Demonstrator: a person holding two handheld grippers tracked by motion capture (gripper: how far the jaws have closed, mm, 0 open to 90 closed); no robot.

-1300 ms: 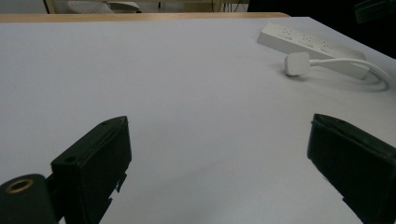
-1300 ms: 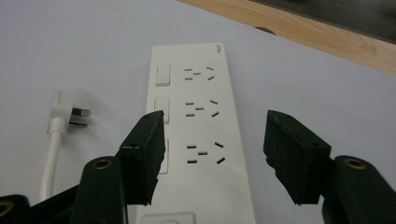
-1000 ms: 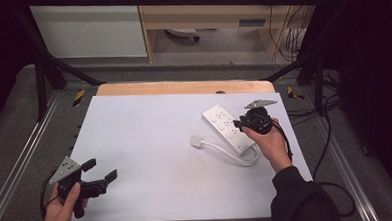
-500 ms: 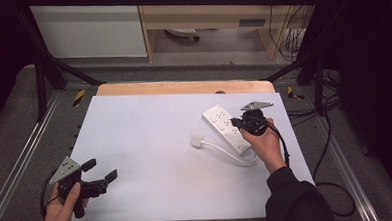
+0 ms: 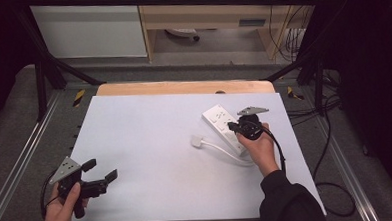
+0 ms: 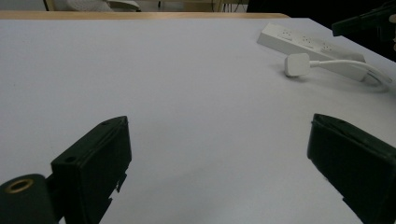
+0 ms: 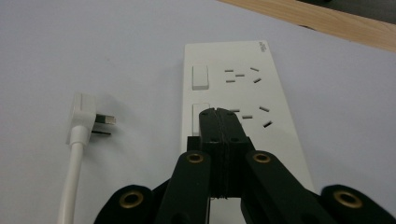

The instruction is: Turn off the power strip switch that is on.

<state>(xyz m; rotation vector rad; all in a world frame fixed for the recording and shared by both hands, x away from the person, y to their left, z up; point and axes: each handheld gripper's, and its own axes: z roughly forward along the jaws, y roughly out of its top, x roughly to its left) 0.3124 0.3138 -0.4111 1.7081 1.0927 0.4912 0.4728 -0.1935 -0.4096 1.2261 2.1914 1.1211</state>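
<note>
the white power strip [image 7: 243,107] is lying at the table's right, its plug [image 7: 84,119] just beside it. the right gripper [image 7: 218,116], jaws pressed together, is seemingly pressing a rocker switch; it could skid off. the left gripper [image 5: 99,171] is resting spread apart.

High view overlooks the table [image 5: 150,142]; both gripper views skim it low.

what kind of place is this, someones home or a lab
Probably a lab or recording workspace, not a home: a white-topped table inside a black metal frame, loose cables on grey carpet, and a power strip laid out.
</note>
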